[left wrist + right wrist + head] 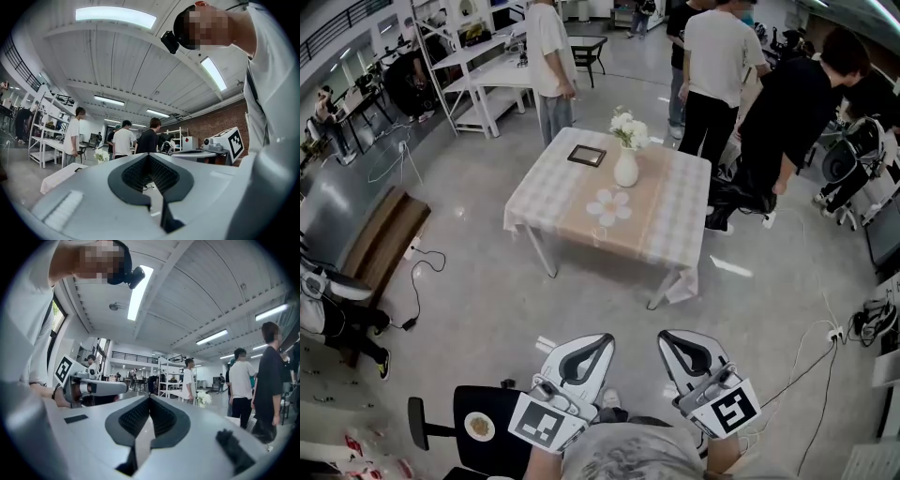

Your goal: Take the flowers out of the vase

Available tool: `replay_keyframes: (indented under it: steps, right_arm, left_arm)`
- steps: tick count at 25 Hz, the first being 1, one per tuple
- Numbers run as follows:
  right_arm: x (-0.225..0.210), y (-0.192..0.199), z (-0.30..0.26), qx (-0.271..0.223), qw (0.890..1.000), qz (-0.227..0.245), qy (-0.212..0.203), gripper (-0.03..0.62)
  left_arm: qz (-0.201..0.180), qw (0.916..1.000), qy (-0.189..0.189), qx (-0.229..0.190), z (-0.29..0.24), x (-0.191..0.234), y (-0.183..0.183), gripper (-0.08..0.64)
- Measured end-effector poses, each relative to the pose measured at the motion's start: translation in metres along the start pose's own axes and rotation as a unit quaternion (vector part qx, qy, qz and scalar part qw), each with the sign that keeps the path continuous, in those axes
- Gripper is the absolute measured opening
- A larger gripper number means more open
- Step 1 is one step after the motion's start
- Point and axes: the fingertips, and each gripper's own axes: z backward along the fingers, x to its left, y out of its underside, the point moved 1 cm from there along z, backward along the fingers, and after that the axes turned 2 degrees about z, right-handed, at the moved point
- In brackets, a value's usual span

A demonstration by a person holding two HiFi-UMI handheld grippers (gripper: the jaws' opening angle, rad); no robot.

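Observation:
White flowers (629,128) stand in a white vase (625,170) on a small table with a checked cloth (675,211), well ahead of me. In the left gripper view the flowers (101,156) show small and far off; in the right gripper view they (203,398) sit at mid right. My left gripper (602,340) and right gripper (667,338) are held side by side near my body, far short of the table. Both are shut with nothing between their jaws.
A dark picture frame (587,156) lies on the table left of the vase. Several people (718,75) stand behind and right of the table. A black chair with a plate (478,427) is at my lower left. Cables (825,337) trail on the floor at right.

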Motion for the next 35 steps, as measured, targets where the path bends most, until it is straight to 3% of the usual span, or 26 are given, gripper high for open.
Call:
replay_keyframes:
  steps: [7, 16, 25, 30, 35]
  right_arm:
    - [-0.009, 0.001, -0.029, 0.0, 1.0, 0.003, 0.009, 0.015]
    - [-0.042, 0.003, -0.063, -0.01, 1.0, 0.001, 0.0, 0.015]
    - [-0.101, 0.015, -0.093, -0.006, 1.0, -0.003, -0.021, 0.015]
    - [-0.142, 0.02, -0.106, -0.007, 0.999, -0.009, -0.033, 0.015]
    - [-0.172, 0.023, -0.117, -0.007, 0.999, -0.01, -0.043, 0.015]
  left_arm:
    - [-0.005, 0.9998, 0.015, -0.01, -0.015, 0.026, -0.005, 0.008]
    - [-0.01, 0.9999, 0.006, -0.011, -0.048, 0.058, -0.005, 0.008]
    - [-0.026, 0.9994, -0.017, -0.018, -0.103, 0.088, -0.005, 0.008]
    - [0.0, 0.9996, -0.025, 0.009, -0.144, 0.096, -0.002, 0.008]
    - [-0.023, 0.9991, -0.035, -0.006, -0.172, 0.108, -0.008, 0.008]
